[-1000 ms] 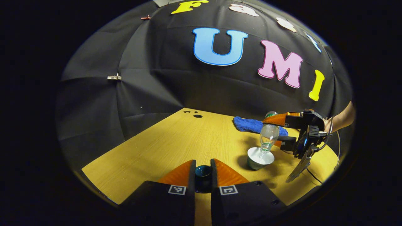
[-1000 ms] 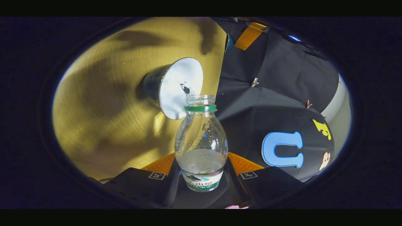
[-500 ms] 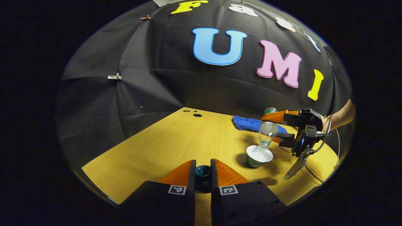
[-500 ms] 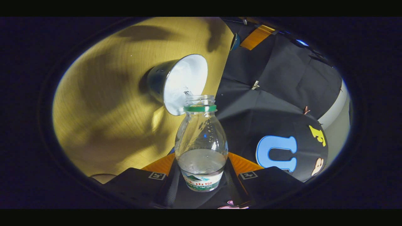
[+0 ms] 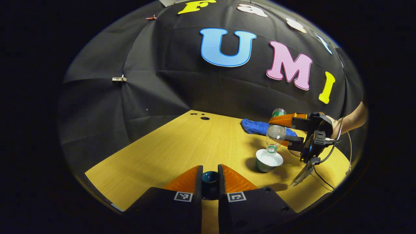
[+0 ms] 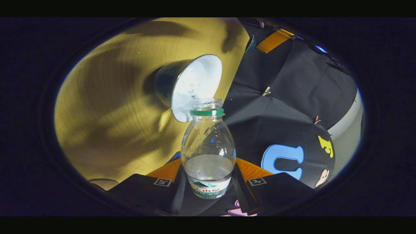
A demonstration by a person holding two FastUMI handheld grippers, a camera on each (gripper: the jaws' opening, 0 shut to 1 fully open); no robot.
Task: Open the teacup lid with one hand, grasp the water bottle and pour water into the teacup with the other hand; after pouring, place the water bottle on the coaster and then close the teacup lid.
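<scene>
Your right hand-held gripper (image 6: 208,182) has both fingers clamped on the water bottle (image 6: 208,146), tipped neck-down with its mouth just over the white inside of the teacup (image 5: 268,160). The teacup stands on the table (image 5: 182,146) toward its right edge, near the blue cloth (image 5: 256,126) at the far edge. Your left hand-held gripper (image 5: 210,182) is closed on the dark lid (image 5: 210,177), held above the table's near edge.
</scene>
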